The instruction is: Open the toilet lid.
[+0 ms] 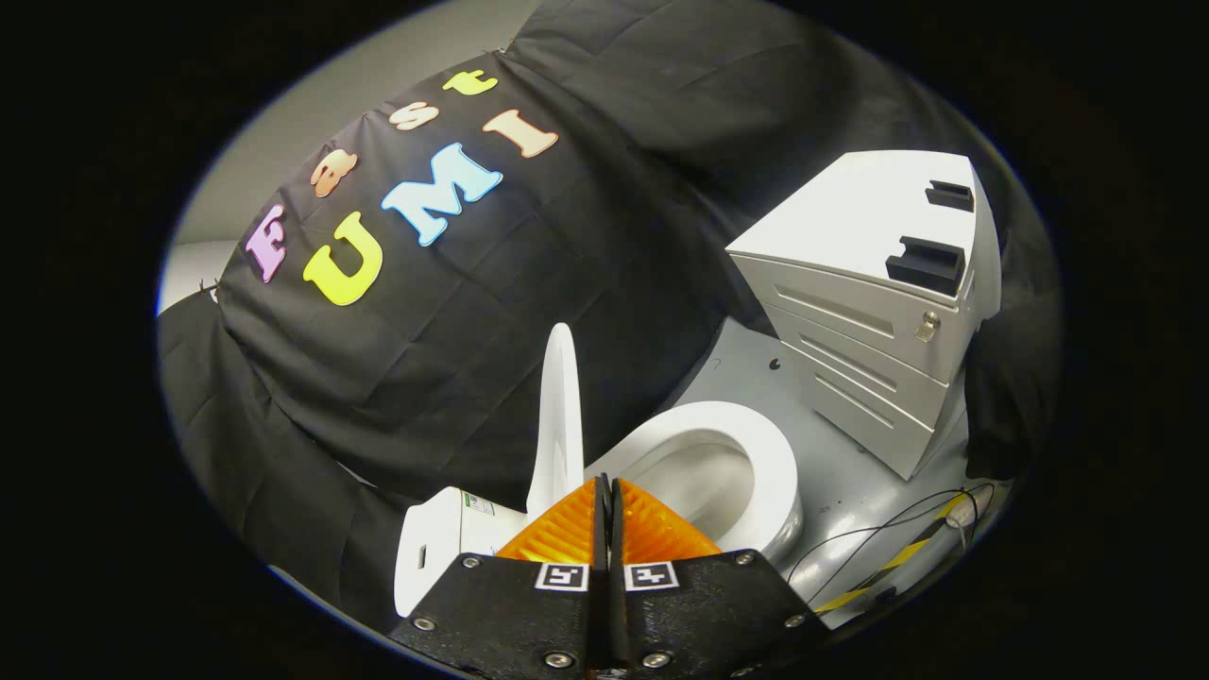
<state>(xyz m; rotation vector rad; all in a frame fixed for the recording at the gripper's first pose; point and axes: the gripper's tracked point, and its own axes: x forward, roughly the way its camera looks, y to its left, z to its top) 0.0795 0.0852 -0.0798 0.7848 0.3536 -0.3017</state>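
Gripper point(605, 484): the two fingers are pressed together, tip to tip, with nothing held between them.
Toilet lid point(559, 416): raised and stood on edge, seen almost edge-on; its long axis runs upward, its free end pointing up toward the booth's cloth wall. It is found just beyond the fingertips, rising from the back of the bowl.
Toilet bowl point(767, 451): left uncovered, its oval seat rim pointed away from the lid toward the cabinet; the basin is exposed.
Tank point(444, 538): seen behind the lid's base, on the far side from the bowl.
Cabinet point(864, 283): a white drawer unit is set beyond the bowl, well apart from the lid.
Cables point(888, 529): trailed over the grey floor point(831, 472) beside the bowl.
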